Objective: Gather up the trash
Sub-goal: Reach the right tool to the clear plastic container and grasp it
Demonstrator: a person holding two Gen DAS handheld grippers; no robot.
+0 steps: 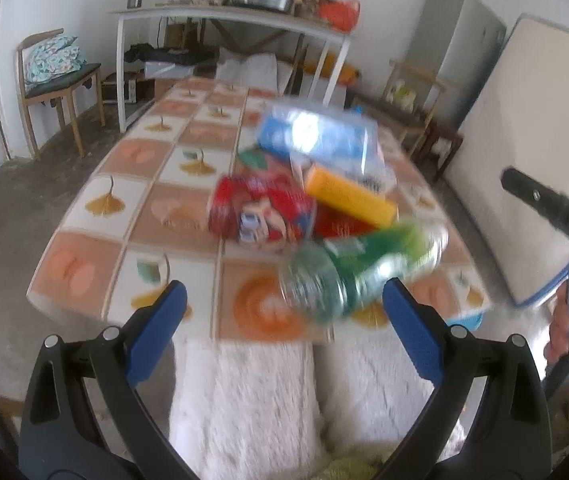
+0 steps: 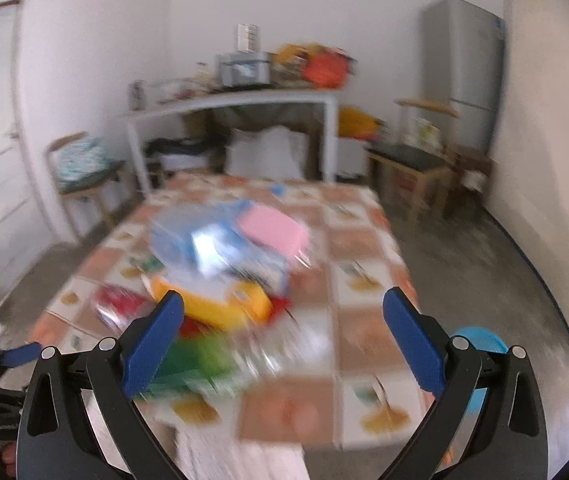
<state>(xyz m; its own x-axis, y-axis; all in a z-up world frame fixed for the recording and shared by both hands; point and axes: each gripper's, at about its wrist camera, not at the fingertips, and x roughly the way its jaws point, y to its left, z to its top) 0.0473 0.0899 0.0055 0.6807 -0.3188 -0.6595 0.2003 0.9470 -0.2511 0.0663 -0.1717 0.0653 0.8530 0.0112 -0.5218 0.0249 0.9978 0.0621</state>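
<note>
Clutter rings the low table (image 1: pixel 96 184): a wooden chair (image 1: pixel 56 92) with a floral cushion at the far left, a white counter (image 1: pixel 228 14) piled with pots behind, a grey fridge (image 1: pixel 456 40) far right. Trash sits heaped right of the table's centre: a green plastic bottle (image 1: pixel 360 268) lies on its side nearest, then a red packet (image 1: pixel 260 212), a yellow box (image 1: pixel 348 196), and a blue-and-white pack (image 1: pixel 316 136) on top. Left gripper (image 1: pixel 282 304) hangs wide open short of the bottle, empty. Right gripper (image 2: pixel 282 312) is spread wide too, nothing between its blue pads. Motion blur smears every label; the right view adds something pink (image 2: pixel 274 232), unreadable. Fluffy white fabric (image 1: pixel 244 400) fills the foreground.
</note>
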